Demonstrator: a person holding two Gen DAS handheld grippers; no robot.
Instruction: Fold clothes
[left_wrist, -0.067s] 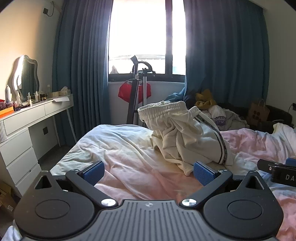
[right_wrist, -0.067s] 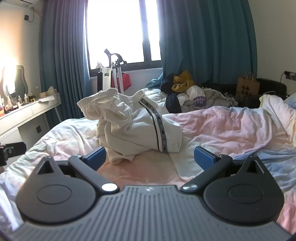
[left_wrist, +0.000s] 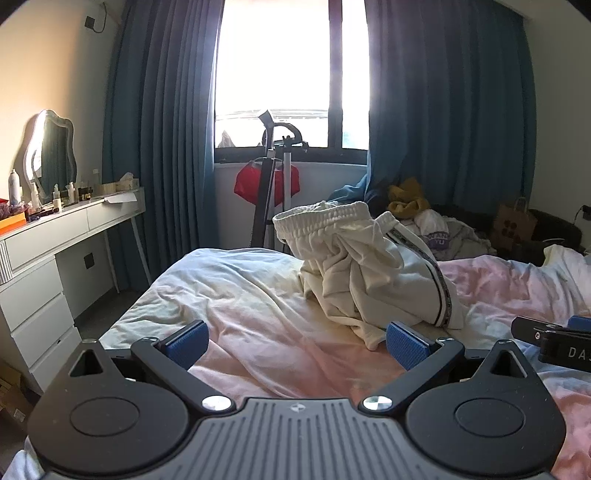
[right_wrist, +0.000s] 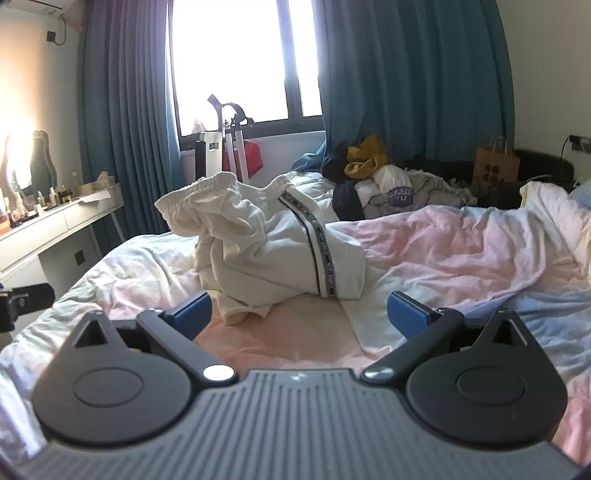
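Left gripper (left_wrist: 297, 341): low over the bed (left_wrist: 236, 295), blue pads spread wide, nothing between them. Position matches the frame a moment ago.

Right gripper (right_wrist: 299, 312): likewise low over the bed, pads spread wide, empty. No shift from the earlier frame. Its tip also shows at the right edge of the left view.

Trousers (left_wrist: 365, 266): cream, with a dark side stripe, in a crumpled heap on the pink-and-white duvet, waistband uppermost. Heap lies just beyond both grippers, untouched and unchanged in shape.

Clothes pile (right_wrist: 384, 184): at the far side of the bed, under the curtains (right_wrist: 406, 74); mustard, white and dark items mixed.

Dresser (left_wrist: 55, 236): white, left of the bed, bottles and mirror (left_wrist: 51, 155) on top.

Paper bag (right_wrist: 495, 162): brown, by the right wall.
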